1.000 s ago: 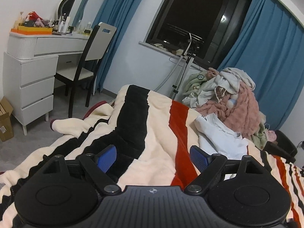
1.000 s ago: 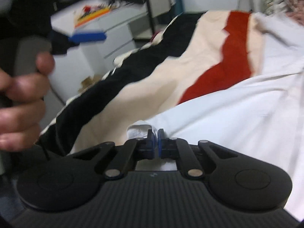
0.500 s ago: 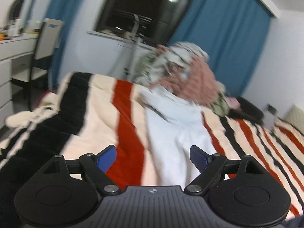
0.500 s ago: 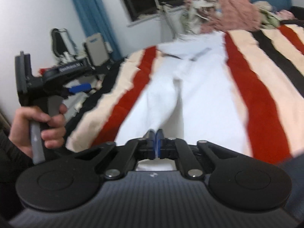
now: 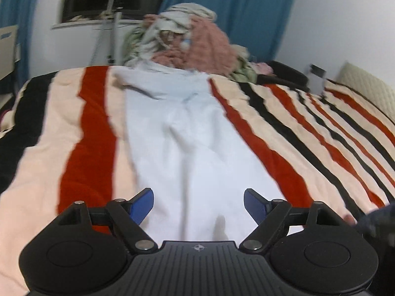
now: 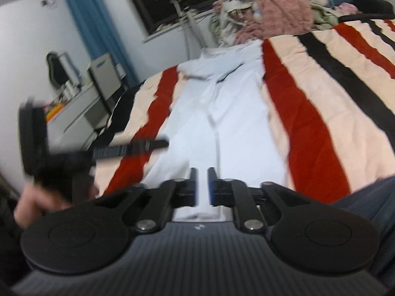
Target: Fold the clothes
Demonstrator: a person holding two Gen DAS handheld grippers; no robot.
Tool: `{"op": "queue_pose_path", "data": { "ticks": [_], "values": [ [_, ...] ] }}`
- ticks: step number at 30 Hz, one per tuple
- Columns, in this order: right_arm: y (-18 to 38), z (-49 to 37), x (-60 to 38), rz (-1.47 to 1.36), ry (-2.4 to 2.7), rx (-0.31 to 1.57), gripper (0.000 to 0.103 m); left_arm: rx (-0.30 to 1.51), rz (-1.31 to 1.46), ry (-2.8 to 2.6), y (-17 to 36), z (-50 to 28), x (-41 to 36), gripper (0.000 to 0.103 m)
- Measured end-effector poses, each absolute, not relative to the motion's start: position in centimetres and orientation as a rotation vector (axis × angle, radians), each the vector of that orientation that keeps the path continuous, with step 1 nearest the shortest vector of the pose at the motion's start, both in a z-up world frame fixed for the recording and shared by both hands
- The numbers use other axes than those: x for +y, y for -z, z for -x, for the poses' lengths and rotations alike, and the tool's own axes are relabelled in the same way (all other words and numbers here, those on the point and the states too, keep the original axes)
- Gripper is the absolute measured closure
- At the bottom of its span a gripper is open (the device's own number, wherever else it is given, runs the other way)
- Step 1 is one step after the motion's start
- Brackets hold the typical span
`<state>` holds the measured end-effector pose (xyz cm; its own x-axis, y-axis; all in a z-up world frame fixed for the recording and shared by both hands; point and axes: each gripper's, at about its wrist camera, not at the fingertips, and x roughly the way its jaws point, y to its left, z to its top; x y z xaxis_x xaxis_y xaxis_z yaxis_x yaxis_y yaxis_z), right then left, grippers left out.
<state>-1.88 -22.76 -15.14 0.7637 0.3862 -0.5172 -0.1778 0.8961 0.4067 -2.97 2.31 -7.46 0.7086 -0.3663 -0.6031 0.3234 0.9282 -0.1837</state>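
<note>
A pair of white trousers (image 5: pixel 187 153) lies stretched lengthwise on the striped blanket (image 5: pixel 284 128), legs toward me, waist toward the far clothes pile. My left gripper (image 5: pixel 198 206) is open and empty, low over the leg ends. My right gripper (image 6: pixel 202 185) has its jaws slightly apart over the near end of the trousers (image 6: pixel 222 128), with white cloth showing in the narrow gap. The left gripper also shows blurred at the left of the right wrist view (image 6: pixel 98 153).
A heap of unfolded clothes (image 5: pixel 197 39), pink, white and green, sits at the far end of the bed. A clothes rack (image 5: pixel 111 24) and blue curtains stand behind. A white dresser and chair (image 6: pixel 103 88) are left of the bed.
The right gripper pulled the trousers out straight along the bed, then its jaws parted a little. The left gripper swung right from the bed's left side to over the leg ends, staying open.
</note>
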Motion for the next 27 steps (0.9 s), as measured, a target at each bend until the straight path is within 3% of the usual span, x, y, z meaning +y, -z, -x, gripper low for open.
{"op": "queue_pose_path", "data": {
  "ticks": [1,2,3,14,16,17,18,20,27],
  "values": [
    [14.7,1.2,-23.4,-0.364,-0.303,0.619,0.045,0.688,0.058,0.408,7.7,3.0,1.7,0.024],
    [14.2,0.5,-23.9,-0.375,-0.291,0.600,0.025,0.694,0.049,0.434,7.8,3.0,1.0,0.026],
    [13.7,-0.3,-24.4,-0.381,-0.281,0.577,0.022,0.696,0.030,0.452,8.0,3.1,0.3,0.027],
    [10.4,-8.4,-27.2,-0.392,-0.198,0.377,0.024,0.728,-0.271,0.535,12.2,3.7,-7.7,0.040],
    [11.6,-8.7,-28.0,-0.392,-0.167,0.368,0.024,0.754,-0.310,0.498,13.1,3.5,-8.3,0.048],
    [12.4,-8.8,-28.4,-0.394,-0.149,0.373,0.024,0.763,-0.314,0.484,13.4,3.3,-8.3,0.059],
    [13.3,-8.8,-28.8,-0.403,-0.127,0.398,0.024,0.767,-0.305,0.484,13.5,3.2,-8.1,0.080],
    [14.9,-9.0,-29.9,-0.447,-0.092,0.453,0.023,0.770,-0.277,0.490,13.6,3.1,-7.6,0.102],
    [15.7,-9.2,-31.2,-0.542,-0.100,0.463,0.023,0.740,-0.234,0.604,12.3,4.8,-7.2,0.103]
  ]
}}
